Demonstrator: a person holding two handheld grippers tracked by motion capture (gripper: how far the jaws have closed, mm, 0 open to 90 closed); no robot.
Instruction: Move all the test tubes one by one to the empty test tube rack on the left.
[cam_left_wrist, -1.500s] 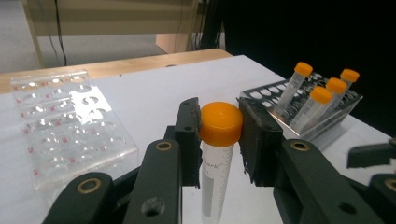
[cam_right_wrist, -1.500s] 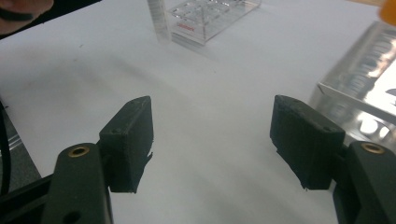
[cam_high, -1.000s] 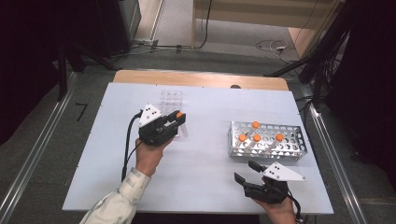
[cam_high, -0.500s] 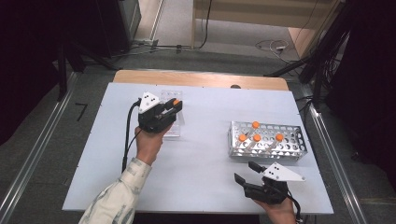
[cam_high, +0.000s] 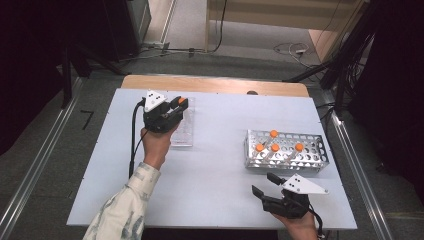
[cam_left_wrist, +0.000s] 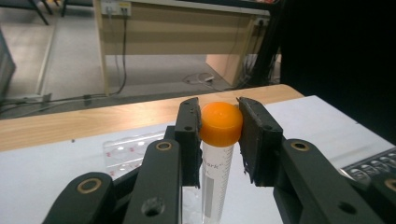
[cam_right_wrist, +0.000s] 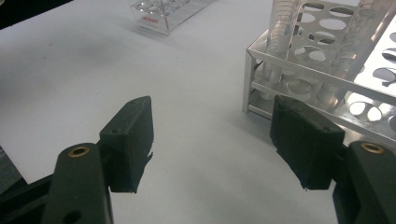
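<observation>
While right claw (cam_right_wrist: 212, 140) gapes, left claw (cam_left_wrist: 219, 135) pinches clear tube's (cam_left_wrist: 212, 182) rounded orange cap (cam_left_wrist: 221, 123).

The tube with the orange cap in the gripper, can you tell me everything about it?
The tube is clear plastic with printed marks down its side and a round orange cap. It stands upright. The left gripper is shut on the cap, one black jaw on each side. Behind it lies a clear plastic rack on the white table.

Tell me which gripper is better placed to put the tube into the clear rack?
Left. The left gripper is shut on the tube, above the clear rack. The right gripper is open, near the metal rack.
</observation>
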